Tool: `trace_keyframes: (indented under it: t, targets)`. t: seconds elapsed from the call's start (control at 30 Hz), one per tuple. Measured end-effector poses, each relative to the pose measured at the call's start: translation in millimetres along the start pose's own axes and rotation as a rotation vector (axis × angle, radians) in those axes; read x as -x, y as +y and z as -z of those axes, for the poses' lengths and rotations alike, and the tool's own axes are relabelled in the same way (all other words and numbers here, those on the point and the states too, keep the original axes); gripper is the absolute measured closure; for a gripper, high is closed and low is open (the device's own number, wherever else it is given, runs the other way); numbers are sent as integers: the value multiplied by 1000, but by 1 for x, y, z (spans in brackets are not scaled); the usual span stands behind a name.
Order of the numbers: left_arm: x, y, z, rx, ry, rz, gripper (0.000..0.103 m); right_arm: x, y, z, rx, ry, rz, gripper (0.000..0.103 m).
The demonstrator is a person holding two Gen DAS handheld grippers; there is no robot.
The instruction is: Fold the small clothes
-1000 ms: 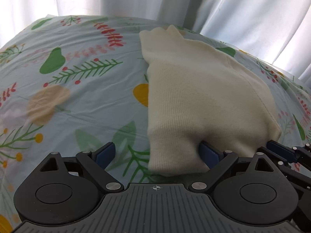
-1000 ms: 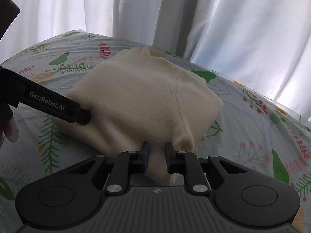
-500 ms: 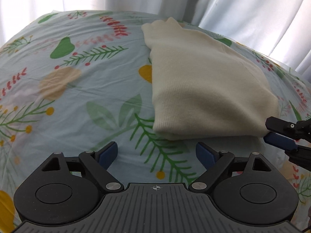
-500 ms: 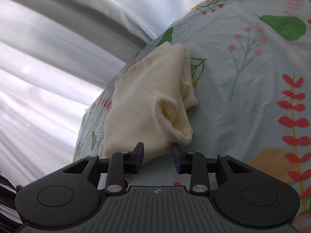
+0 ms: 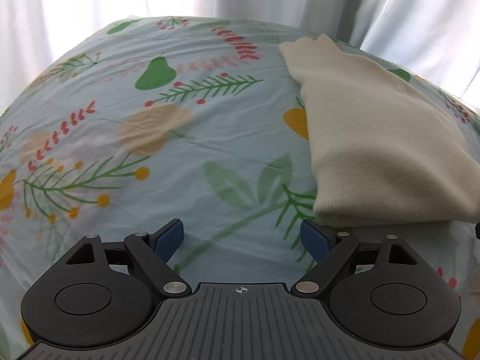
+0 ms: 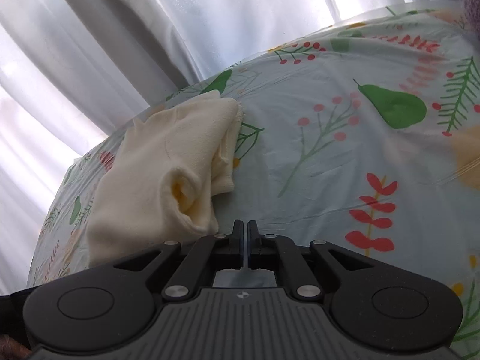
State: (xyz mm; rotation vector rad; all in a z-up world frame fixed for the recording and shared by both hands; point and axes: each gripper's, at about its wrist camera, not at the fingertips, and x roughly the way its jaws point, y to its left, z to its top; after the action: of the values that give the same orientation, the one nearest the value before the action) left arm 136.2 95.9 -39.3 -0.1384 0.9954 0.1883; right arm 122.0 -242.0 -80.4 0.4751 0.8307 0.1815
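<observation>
Cream knit garment [image 5: 375, 138] folded into a compact bundle, resting on the floral bedsheet [image 5: 180, 150] toward its far side, near the white curtain [image 5: 90, 6]. Fine ribbed knit, soft and thick, with a rounded folded edge nearest the left wrist camera; from the right wrist view [image 6: 162, 174], a loose pocket of fabric gaping at the near corner and stacked layers visible along the right-hand side. Fold judged essentially complete, with release and withdrawal as the step in hand. Left gripper [image 5: 243, 237] spread wide, blue pads clear of the garment, only sheet between them, bundle just beyond the right pad. Right gripper [image 6: 245, 234] just closed, jaws pressed together with nothing between them, tips just beside the bundle's near corner but not gripping it. Next move, as a judgement: either tuck the gaping corner flat or leave the bundle and fetch another item; for tucking, reopening of the right jaws required. Sheet smooth, thin, lightly creased, printed with pears, sprigs and berries.
</observation>
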Motion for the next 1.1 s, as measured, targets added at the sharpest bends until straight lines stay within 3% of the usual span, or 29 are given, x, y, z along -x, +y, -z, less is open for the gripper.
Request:
trace_keyframes:
  t: [0.07, 0.17, 0.37, 0.53, 0.63, 0.73, 0.8, 0.9, 1.1]
  targets:
    - [6, 6, 0, 36, -2, 32, 13, 11, 5, 2, 48, 25, -30, 92]
    - [12, -2, -1, -5, -36, 85, 13, 19, 14, 7, 120, 52, -26, 71]
    - [-9, -38, 5, -123, -50, 47, 13, 18, 28, 14, 120, 70, -46, 65]
    - [-8, -33, 4, -34, -104, 18, 12, 20, 36, 17, 156, 85, -56, 63]
    - [-9, -24, 8, 8, -85, -24, 9, 21, 36, 18, 169, 91, -36, 62]
    - [-6, -13, 9, 27, -56, -93, 13, 22, 38, 18, 187, 114, -3, 57]
    - [0, -4, 9, 38, -35, -84, 13, 23, 42, 20, 223, 144, 33, 37]
    - [16, -1, 11, 29, 1, -21, 9, 23, 50, 24, 292, 193, 77, 17]
    - [37, -28, 12, -101, 73, 70, 8, 21, 73, 26, 363, 276, 172, 4]
